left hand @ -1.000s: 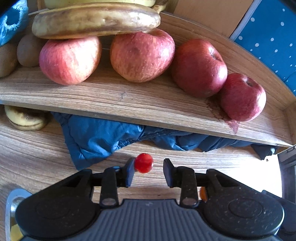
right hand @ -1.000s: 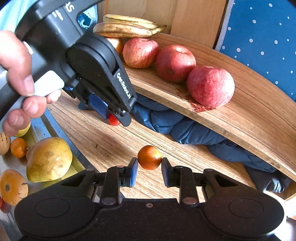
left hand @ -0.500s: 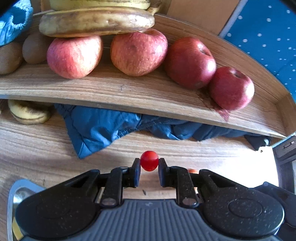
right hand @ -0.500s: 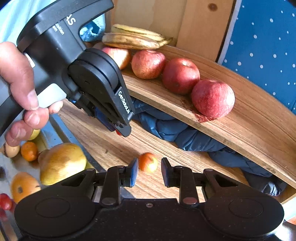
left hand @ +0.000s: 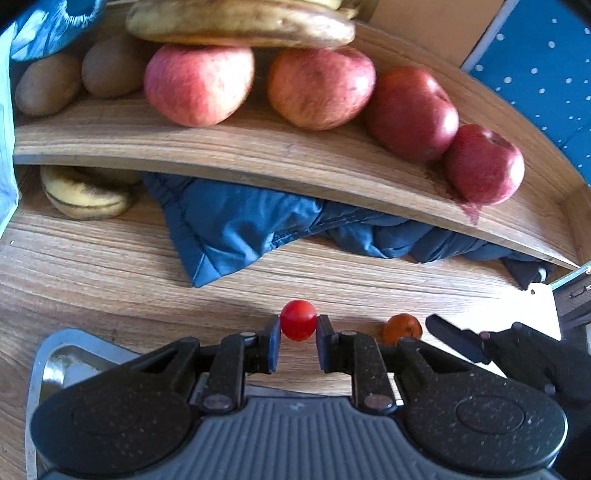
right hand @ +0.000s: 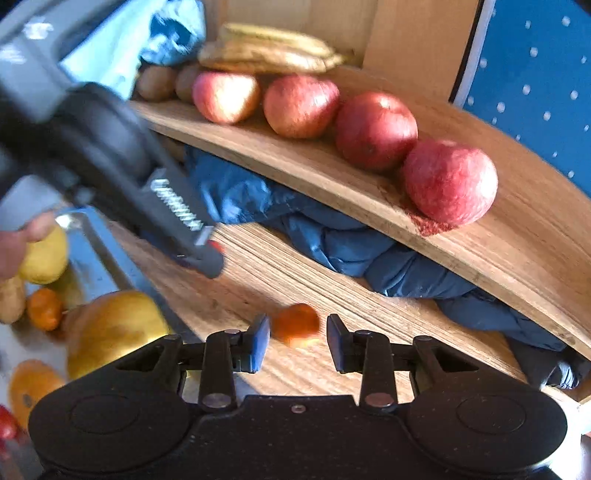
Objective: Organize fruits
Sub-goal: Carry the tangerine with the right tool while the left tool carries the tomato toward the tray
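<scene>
Left tongs (left hand: 297,330) clenched on cherry tomato (left hand: 298,319), pads pinching its sides; tomato held above wooden table (left hand: 92,273), near tray (left hand: 51,354) corner, likely for carry to sorted spot. Tomato near-round, no clear long axis; stem end not discernible.

Right tongs (right hand: 296,339) released, jaws spread either side of small orange (right hand: 297,324) on table; blurred, contact not evident. Probably lining up grasp.

Apples (left hand: 321,86) in row on shelf (left hand: 258,155), bananas (left hand: 240,22) atop; blue jacket (left hand: 236,225) bunched beneath shelf.
</scene>
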`<state>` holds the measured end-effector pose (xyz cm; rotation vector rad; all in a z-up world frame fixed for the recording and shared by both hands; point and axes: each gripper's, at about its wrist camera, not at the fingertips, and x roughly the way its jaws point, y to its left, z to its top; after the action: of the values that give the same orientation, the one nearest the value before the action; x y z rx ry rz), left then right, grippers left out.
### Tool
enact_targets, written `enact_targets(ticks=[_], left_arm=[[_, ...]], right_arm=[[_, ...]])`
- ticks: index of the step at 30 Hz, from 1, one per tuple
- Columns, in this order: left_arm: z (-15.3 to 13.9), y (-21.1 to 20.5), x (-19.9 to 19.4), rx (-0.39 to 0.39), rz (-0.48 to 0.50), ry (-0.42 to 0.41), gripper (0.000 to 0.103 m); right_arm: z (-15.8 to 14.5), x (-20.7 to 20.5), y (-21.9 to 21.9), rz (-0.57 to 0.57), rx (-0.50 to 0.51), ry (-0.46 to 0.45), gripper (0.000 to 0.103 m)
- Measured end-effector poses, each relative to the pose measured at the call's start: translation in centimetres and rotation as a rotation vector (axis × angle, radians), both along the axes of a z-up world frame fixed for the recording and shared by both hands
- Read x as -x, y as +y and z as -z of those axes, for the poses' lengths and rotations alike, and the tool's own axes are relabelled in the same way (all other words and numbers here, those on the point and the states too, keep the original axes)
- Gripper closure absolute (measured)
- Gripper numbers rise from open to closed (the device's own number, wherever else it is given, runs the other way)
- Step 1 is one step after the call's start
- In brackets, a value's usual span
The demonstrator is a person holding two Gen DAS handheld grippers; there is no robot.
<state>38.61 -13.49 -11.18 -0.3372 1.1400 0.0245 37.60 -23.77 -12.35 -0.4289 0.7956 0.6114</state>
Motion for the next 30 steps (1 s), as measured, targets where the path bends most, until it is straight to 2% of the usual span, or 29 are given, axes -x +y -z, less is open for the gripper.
enact_targets(ticks=[5, 11, 19, 30], left_arm=[[0.3, 0.0, -0.3, 0.01, 0.003, 0.005, 0.081], [-0.1, -0.5, -0.6, 0.023, 0.026, -0.011, 0.081], [-2.0, -1.9, 1.6, 0.047, 0.153, -0.052, 0.081], [-2.1, -3.8, 3.8, 0.027, 0.29, -0.041, 0.081]], right_arm=[[0.7, -0.9, 0.3, -0.007, 0.003, 0.039, 0.07], [0.3, -0.2, 0.0, -0.018, -0.017, 0.032, 0.073], [-2.2, 3.5, -1.9, -0.055, -0.037, 0.024, 0.073], [-1.6, 7.3, -3.2, -0.057, -0.009, 0.084, 0.072]])
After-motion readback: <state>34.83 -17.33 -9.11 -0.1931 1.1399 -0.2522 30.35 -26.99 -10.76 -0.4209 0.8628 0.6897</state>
